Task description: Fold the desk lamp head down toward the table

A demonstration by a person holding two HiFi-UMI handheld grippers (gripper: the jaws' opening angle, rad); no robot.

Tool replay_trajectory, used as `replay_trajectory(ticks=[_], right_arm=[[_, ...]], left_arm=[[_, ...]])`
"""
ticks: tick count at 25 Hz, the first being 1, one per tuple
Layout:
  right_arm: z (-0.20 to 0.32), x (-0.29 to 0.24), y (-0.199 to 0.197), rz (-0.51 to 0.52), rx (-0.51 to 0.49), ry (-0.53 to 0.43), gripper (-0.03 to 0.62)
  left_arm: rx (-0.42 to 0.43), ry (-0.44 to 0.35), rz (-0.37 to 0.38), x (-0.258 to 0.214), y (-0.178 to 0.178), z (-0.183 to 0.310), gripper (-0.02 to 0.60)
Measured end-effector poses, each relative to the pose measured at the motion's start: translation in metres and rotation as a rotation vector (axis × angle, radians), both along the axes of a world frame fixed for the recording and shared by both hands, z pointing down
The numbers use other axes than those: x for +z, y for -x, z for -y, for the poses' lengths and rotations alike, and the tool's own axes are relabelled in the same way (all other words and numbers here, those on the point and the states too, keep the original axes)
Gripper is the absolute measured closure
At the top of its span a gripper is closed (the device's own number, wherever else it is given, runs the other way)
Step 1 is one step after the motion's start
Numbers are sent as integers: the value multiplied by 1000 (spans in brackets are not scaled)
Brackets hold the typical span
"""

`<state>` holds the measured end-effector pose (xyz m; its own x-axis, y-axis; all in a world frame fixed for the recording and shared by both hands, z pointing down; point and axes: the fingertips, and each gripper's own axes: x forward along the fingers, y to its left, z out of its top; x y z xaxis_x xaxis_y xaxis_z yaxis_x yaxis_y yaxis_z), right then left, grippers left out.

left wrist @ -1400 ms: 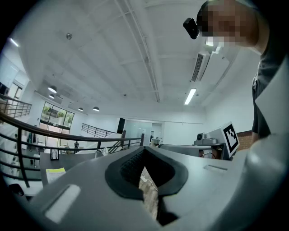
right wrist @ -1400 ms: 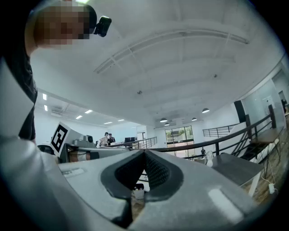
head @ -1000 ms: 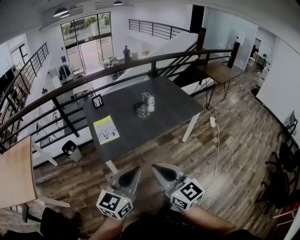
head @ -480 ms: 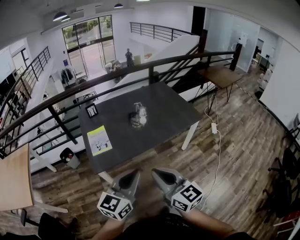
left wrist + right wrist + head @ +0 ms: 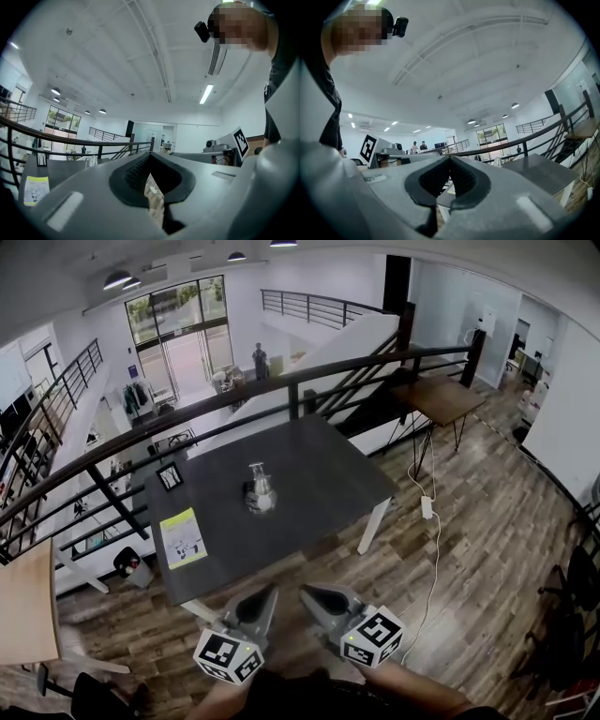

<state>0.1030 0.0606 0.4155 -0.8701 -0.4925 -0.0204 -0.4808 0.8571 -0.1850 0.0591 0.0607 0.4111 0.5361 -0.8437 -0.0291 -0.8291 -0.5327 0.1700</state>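
Observation:
The desk lamp (image 5: 258, 488) is a small silvery thing with a dark base. It stands near the middle of the dark table (image 5: 319, 465), far ahead of both grippers. My left gripper (image 5: 265, 592) and right gripper (image 5: 307, 593) hang side by side over the wooden floor, short of the table's near edge. Both point level toward the table. The left gripper (image 5: 151, 152) has its jaws together at the tip with nothing between them, and so has the right gripper (image 5: 450, 157). The lamp (image 5: 89, 161) shows tiny in the left gripper view. In the right gripper view the lamp (image 5: 498, 161) is just as small.
A yellow-green leaflet (image 5: 183, 537) and a small picture frame (image 5: 170, 475) lie on the table's left part. A black railing (image 5: 291, 390) runs behind the table. A white cable with a power strip (image 5: 427, 507) trails on the floor at the right. A wooden table (image 5: 23, 606) stands left.
The table and lamp have drifted left and lower in the head view, nearer to me. Both grippers keep the same place at the bottom of the view, jaws still together.

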Motion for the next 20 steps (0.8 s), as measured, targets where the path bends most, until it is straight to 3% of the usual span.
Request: replay_trajectory(ticks=[13,20], right_arm=[[60,7,-6,-20,43,12,591],[114,15,11,-38,83,34,591]], left_arm=[[46,20,-27,8,-3,68,580],[87,35,-26,14,15,124,580]])
